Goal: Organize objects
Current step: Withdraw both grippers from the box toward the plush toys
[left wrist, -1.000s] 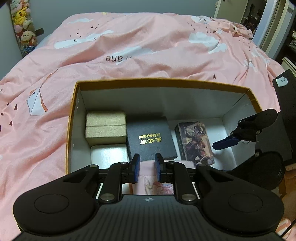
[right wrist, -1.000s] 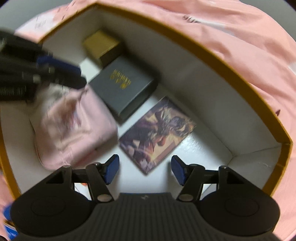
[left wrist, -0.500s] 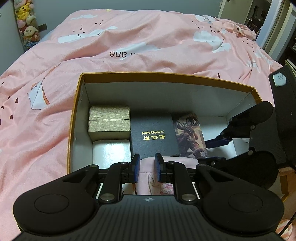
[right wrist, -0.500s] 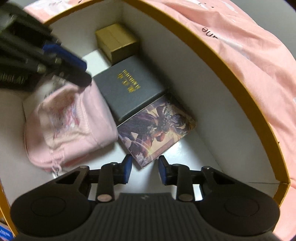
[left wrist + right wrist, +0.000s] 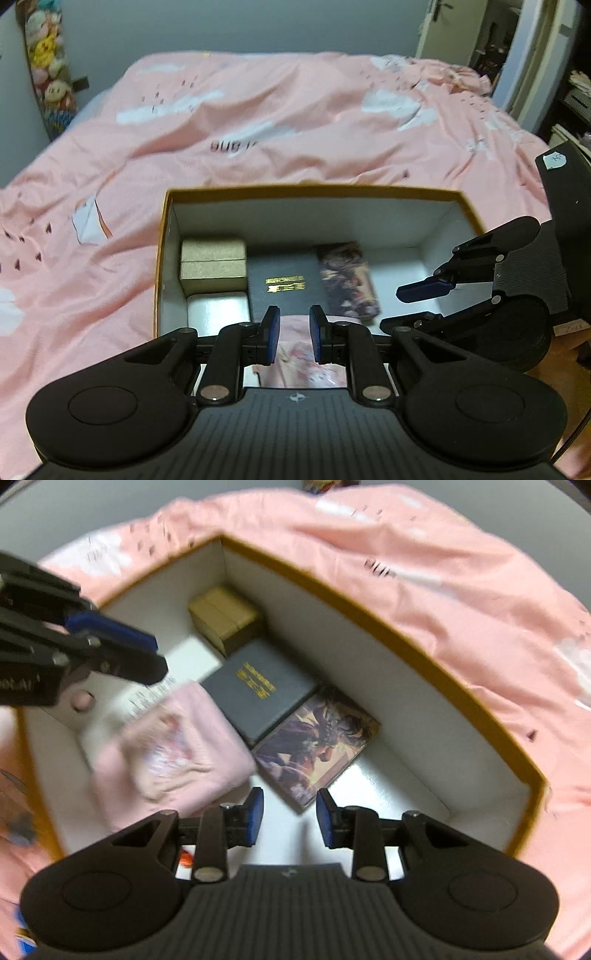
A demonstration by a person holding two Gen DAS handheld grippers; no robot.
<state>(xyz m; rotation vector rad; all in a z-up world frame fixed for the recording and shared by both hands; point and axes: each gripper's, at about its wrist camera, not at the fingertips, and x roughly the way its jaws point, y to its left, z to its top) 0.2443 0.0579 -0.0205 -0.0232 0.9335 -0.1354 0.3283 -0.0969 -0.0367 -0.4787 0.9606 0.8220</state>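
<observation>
— What carries everything here?

— A bed (image 5: 295, 122), covered by a pink duvet (image 5: 110, 258) printed with white clouds, small dark marks and a line of dark lettering. The fabric is rumpled into soft folds and spreads from the near edge to the far wall.

— And what lies directly on it?

— An open cardboard box (image 5: 314, 192) with a mustard-orange rim and white inner walls. It sits on the near part of the duvet, its long side running left to right, the pink cover showing all along its left and far sides.

— Anything else on the duvet?

— Nothing I can make out clearly.
</observation>
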